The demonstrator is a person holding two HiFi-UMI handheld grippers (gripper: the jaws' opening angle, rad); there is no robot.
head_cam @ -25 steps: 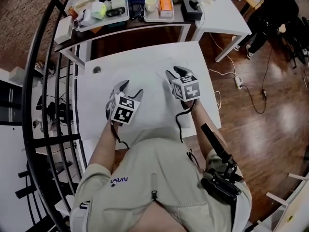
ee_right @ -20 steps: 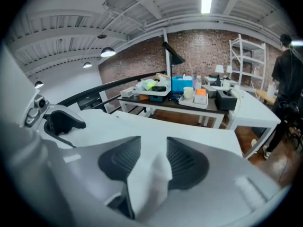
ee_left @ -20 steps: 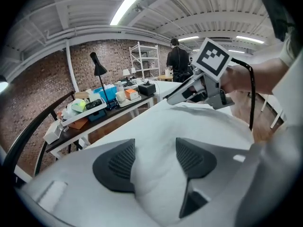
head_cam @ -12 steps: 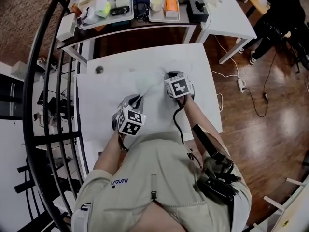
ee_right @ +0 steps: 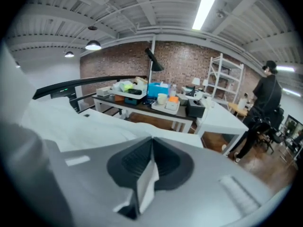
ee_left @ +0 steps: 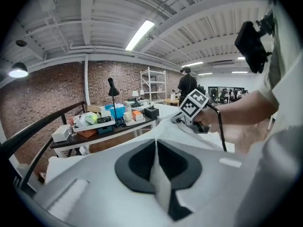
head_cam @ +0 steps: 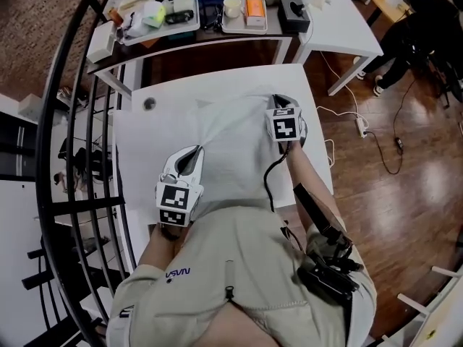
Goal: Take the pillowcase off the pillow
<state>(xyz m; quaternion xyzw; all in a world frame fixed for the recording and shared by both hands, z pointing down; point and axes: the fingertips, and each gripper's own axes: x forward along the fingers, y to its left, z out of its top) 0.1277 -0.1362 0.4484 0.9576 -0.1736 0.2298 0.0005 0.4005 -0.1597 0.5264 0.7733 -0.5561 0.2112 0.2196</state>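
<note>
Both grippers were clamped on the pillowcase (head_cam: 231, 139), which lay spread on the white table (head_cam: 173, 92) right in front of the person. The L gripper (head_cam: 194, 152) was at the near-left part of the cloth, w/ its jaws together on a pinched fold of white fabric (its own view showed the strip squeezed between the dark pads). Those jaws had just been closing. The R gripper (head_cam: 278, 100) was at the far-right side of the cloth, near the table's right edge. Its jaws were likewise pressed onto a thin fold of the same fabric and had also just been closing. The cloth looked creased & drawn btwn the two grips. Pillow vs. case couldn't be told apart, since everything there was white. A small dark round spot (head_cam: 150, 105) showed on the table's far-left part. Beyond the table stood a cluttered side table (head_cam: 210, 35) w/ trays & boxes on it.
</note>
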